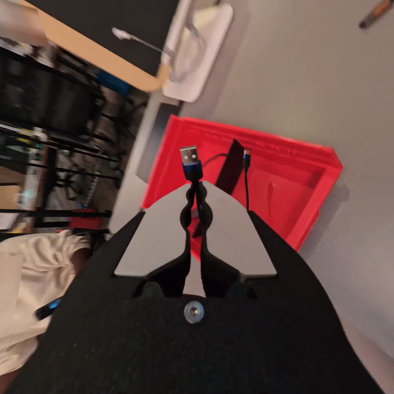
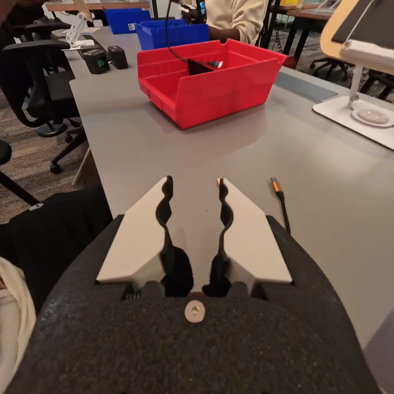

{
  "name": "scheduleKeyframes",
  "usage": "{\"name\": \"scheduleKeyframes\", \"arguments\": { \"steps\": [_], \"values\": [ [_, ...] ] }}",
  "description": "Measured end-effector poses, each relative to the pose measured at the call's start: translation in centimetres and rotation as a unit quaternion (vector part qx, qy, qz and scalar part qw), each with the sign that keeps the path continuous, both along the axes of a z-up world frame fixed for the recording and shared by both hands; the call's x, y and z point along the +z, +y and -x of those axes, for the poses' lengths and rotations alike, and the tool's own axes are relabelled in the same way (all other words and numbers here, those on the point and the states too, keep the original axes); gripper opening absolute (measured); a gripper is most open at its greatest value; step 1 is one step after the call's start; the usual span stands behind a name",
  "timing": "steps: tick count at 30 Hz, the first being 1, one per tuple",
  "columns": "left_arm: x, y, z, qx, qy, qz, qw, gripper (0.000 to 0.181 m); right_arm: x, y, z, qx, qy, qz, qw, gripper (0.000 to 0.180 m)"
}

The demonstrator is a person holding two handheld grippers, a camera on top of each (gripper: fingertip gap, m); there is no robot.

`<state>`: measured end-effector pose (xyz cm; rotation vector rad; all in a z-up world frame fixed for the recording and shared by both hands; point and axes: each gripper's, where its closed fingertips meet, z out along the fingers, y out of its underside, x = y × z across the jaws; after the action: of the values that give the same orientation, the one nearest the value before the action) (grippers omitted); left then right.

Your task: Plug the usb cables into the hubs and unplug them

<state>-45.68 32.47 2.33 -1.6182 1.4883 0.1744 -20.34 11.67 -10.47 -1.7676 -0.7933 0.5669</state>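
The left gripper (image 1: 195,184) was clamped on a black braided cable just behind its blue-collared silver USB-A plug (image 1: 190,158), which stuck out past the fingertips above a red plastic bin (image 1: 298,162) on the grey table (image 1: 298,85). The cable's other, small blue-collared plug (image 1: 246,156) hung over the bin beside a black divider (image 1: 231,168). The right gripper (image 2: 194,181) was spread wide and empty low over the table, with an orange-collared black cable plug (image 2: 276,188) lying just right of its fingers, the bin farther ahead.

Bare grey table (image 2: 191,149) lies ahead of the right gripper (image 2: 195,180), until the red bin (image 2: 213,100); an orange-tipped cable (image 2: 279,198) seemingly lies just right.
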Motion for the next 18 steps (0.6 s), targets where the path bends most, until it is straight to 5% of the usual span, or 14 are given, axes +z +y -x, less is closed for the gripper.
{"name": "scheduleKeyframes", "arguments": {
  "steps": [4,7,12,16,18],
  "values": [
    [7.4,-3.0,-2.3,-0.009,-0.066,-0.065,0.996,0.003,0.6,0.2,2.2,0.004,0.002,-0.017,1.000,0.049],
    [9.8,-5.7,-5.2,-0.021,-0.126,-0.074,0.989,0.003,0.7,0.3,3.5,-0.003,0.022,-0.015,1.000,0.054],
    [7.7,-10.1,-11.3,-0.051,-0.238,0.005,0.970,0.003,2.4,1.1,4.8,-0.046,0.139,0.018,0.989,0.068],
    [3.7,-12.5,-16.1,-0.074,-0.306,0.074,0.946,0.003,4.1,2.2,4.0,-0.092,0.193,-0.004,0.977,0.050],
    [1.7,-13.2,-17.8,-0.074,-0.328,0.117,0.934,0.003,4.8,1.8,3.5,-0.090,0.188,-0.031,0.977,0.026]
  ]
}}
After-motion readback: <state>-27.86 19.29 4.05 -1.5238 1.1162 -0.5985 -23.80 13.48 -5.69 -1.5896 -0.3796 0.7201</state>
